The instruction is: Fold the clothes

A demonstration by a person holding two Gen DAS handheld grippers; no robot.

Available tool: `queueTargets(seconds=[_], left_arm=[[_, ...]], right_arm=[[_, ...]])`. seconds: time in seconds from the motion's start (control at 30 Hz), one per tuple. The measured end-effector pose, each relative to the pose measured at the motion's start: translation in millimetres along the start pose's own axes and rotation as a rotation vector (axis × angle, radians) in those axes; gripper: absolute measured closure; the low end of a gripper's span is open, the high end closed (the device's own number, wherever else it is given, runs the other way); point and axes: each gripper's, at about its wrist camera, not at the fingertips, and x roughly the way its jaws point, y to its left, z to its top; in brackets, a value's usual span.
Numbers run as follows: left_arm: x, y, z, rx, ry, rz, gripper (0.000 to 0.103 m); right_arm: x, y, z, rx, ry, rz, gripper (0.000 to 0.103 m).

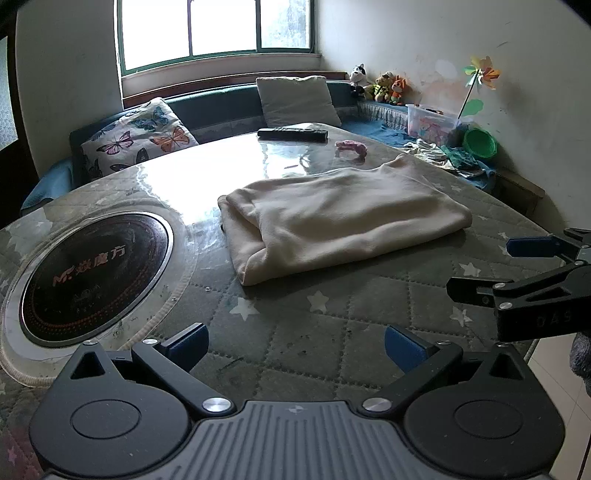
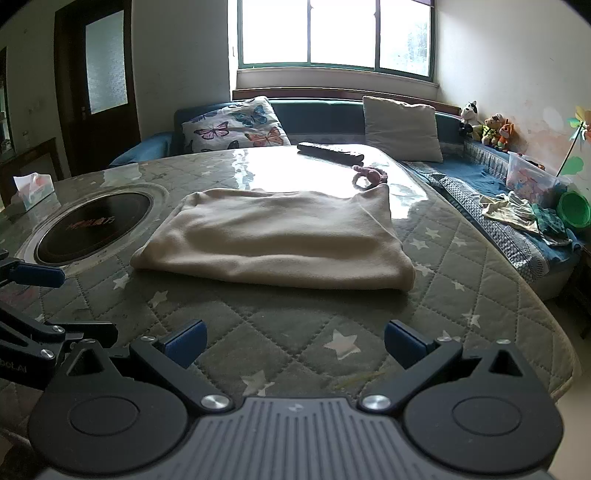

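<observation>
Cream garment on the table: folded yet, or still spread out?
Folded. The cream garment lies as a compact, layered rectangle with doubled edges on the quilted table; neither open gripper touches it.

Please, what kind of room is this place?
Most likely a home living room: a corner sofa with cushions under a window, soft toys on it, and a padded table.

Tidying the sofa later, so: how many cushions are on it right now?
2. A butterfly-print cushion leans against the sofa back towards the left, under the window's left edge. A plain pale cushion leans further right, behind the remote. The table hides part of the seat, so more could be there.
</observation>
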Motion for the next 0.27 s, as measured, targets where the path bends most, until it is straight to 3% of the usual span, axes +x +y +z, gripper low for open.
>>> queueTargets(seconds=[0.27], left_arm=[[-0.4,-1.2,-0.3,0.004,0.003,0.004,0.000]], right_arm=[[0.2,-0.2,-0.1,0.001,0.001,-0.001,0.000]])
